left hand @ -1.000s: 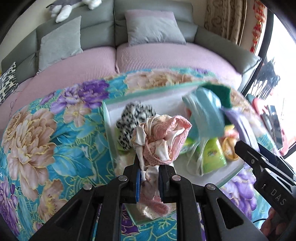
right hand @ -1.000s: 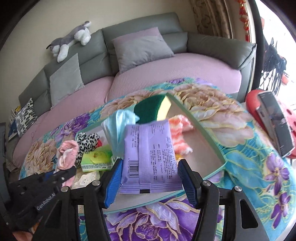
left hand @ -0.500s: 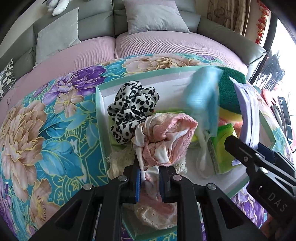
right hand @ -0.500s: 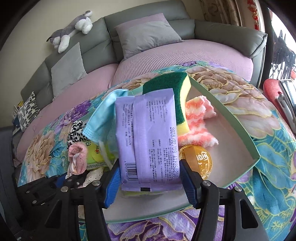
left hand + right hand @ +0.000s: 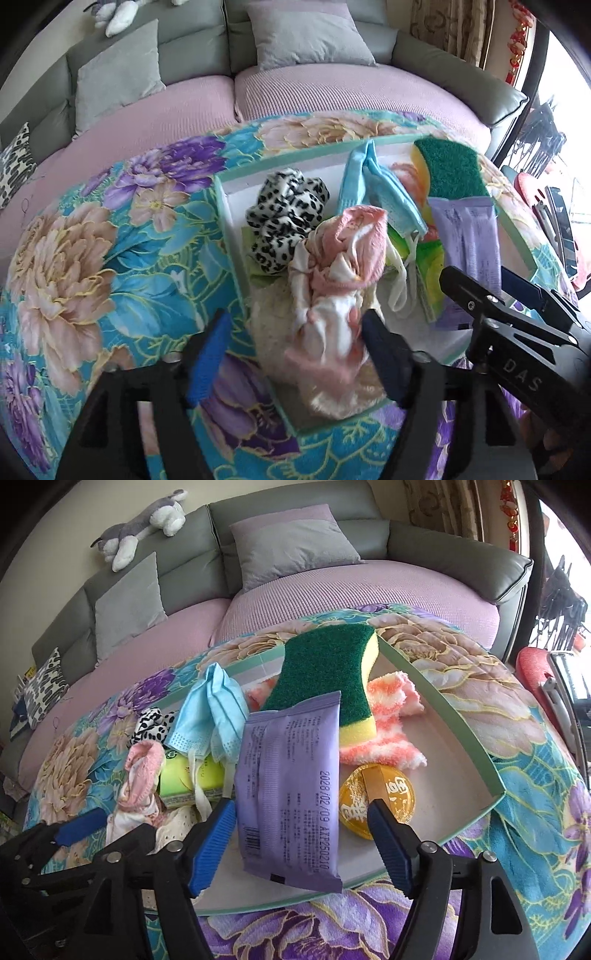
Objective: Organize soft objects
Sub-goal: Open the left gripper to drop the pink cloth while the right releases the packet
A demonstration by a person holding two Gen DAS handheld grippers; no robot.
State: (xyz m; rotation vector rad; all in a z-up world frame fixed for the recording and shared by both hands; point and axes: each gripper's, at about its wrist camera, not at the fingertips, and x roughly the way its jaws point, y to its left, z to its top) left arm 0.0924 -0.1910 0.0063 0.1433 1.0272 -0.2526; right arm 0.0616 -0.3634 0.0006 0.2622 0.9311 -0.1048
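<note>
A green-rimmed tray (image 5: pixel 226 218) (image 5: pixel 461 720) lies on the floral cloth. My left gripper (image 5: pixel 295 354) is open, its jaws wide either side of a pink and white cloth (image 5: pixel 334 266) that rests in the tray on a cream lace piece (image 5: pixel 273 332). A leopard scrunchie (image 5: pixel 286 210) lies behind it. My right gripper (image 5: pixel 301 834) is open around a purple packet (image 5: pixel 291 782), which lies loose over a green sponge (image 5: pixel 328 668) and a blue face mask (image 5: pixel 210 709). The pink cloth shows at left in the right wrist view (image 5: pixel 142 771).
The tray also holds an orange-striped fluffy cloth (image 5: pixel 388 716), a gold foil disc (image 5: pixel 376 797) and a green tissue pack (image 5: pixel 188 779). A grey and pink sofa (image 5: pixel 332 576) with cushions stands behind the table. A red stool (image 5: pixel 535 679) is at the right.
Both grippers have opened. The left let go of the pink cloth, which settled into the tray. The right released the purple packet, now lying loose on the sponge and mask.
</note>
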